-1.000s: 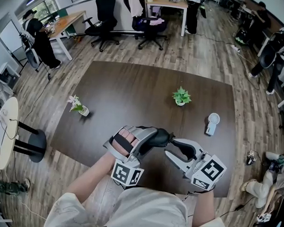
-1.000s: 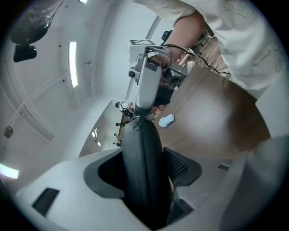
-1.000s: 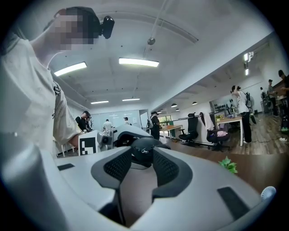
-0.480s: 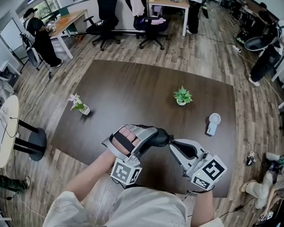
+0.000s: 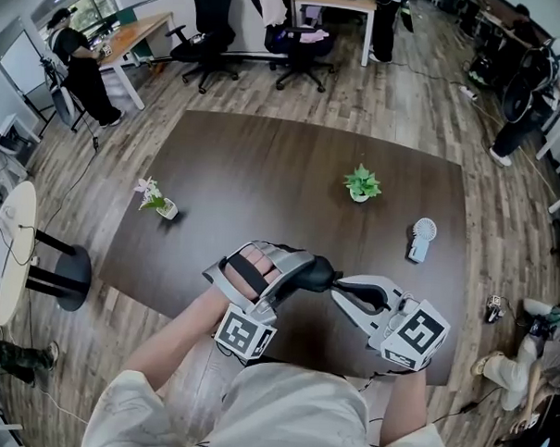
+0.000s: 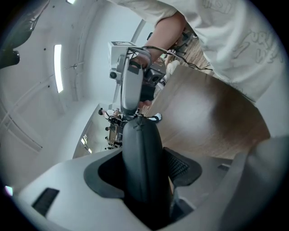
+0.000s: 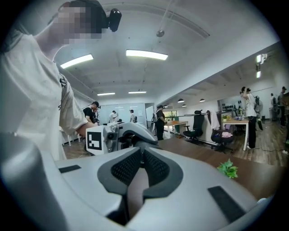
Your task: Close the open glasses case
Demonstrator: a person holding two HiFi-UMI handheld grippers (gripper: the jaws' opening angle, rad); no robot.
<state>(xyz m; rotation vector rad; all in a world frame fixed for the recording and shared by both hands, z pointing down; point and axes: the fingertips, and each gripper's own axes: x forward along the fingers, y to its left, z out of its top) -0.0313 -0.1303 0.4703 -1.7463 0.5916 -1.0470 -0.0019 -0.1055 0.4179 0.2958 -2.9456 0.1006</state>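
A black glasses case [image 5: 315, 272] is held above the near edge of the dark table [image 5: 264, 162]. My left gripper [image 5: 301, 265] is shut on it, pads against its two sides; in the left gripper view the case [image 6: 142, 167] runs straight out between the jaws. My right gripper [image 5: 337, 283] comes from the right and meets the case's far end. Its jaws have just been closing and now pinch that end, seen where the right gripper [image 6: 134, 113] touches the case's tip. In the right gripper view the pads [image 7: 124, 169] stand almost together.
On the table stand a small green plant [image 5: 360, 185], a white hand fan [image 5: 420, 235] and a little flower pot [image 5: 158, 203]. Office chairs [image 5: 301, 52], desks and several people are around the room beyond the far edge.
The right gripper's jaws have drawn together at the case's right end. Both hands have stayed nearly in place, with a slight roll.
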